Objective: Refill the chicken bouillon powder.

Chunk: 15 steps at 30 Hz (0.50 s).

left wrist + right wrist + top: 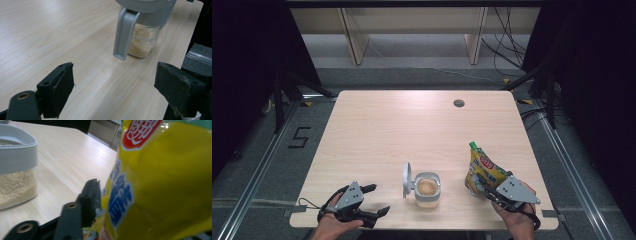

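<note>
At the near edge, the left gripper point(374, 200) rests on the table point(387, 125) with jaws spread wide, nothing between them. Near right, the right gripper point(482, 182) has the yellow pouch point(482, 167) between its jaws; one jaw is hidden behind the pouch, so whether they press it is unclear. The jar point(427, 189), lid open, stands between both grippers.
</note>
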### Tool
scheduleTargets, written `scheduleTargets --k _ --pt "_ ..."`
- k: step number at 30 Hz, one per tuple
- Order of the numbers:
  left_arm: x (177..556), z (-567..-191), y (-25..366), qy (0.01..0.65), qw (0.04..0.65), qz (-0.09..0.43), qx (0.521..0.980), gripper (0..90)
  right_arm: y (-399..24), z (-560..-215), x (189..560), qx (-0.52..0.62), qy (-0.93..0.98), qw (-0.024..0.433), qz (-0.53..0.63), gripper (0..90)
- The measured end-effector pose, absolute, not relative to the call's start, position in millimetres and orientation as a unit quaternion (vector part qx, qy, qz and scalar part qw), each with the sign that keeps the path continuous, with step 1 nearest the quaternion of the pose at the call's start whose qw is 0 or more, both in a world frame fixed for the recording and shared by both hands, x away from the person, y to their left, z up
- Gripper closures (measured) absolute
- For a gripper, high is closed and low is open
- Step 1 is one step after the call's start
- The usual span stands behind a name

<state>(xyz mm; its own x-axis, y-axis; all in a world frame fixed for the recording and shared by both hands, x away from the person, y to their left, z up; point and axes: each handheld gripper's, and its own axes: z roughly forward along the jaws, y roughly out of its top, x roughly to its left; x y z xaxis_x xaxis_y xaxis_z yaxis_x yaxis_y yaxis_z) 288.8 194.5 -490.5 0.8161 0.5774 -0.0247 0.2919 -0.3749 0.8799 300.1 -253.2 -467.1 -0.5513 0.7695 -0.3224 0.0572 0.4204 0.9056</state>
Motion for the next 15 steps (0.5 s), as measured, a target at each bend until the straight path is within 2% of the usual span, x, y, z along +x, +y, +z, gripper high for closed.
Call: scheduleTargets --k 3,9,15 --pt "289.0 -490.6 194.9 0.267 0.492 0.147 0.816 15.2 -253.1 -465.1 292.4 0.299 0.741 0.385 0.461 44.0" --pt "287.2 -491.4 193.0 0.279 0.494 0.14 0.811 15.2 -258.9 -464.3 280.1 0.324 0.738 0.372 0.46 40.3" --pt "289.1 -490.6 194.9 0.264 0.486 0.149 0.82 15.2 -262.5 -464.9 270.0 0.348 0.739 0.357 0.453 37.3"
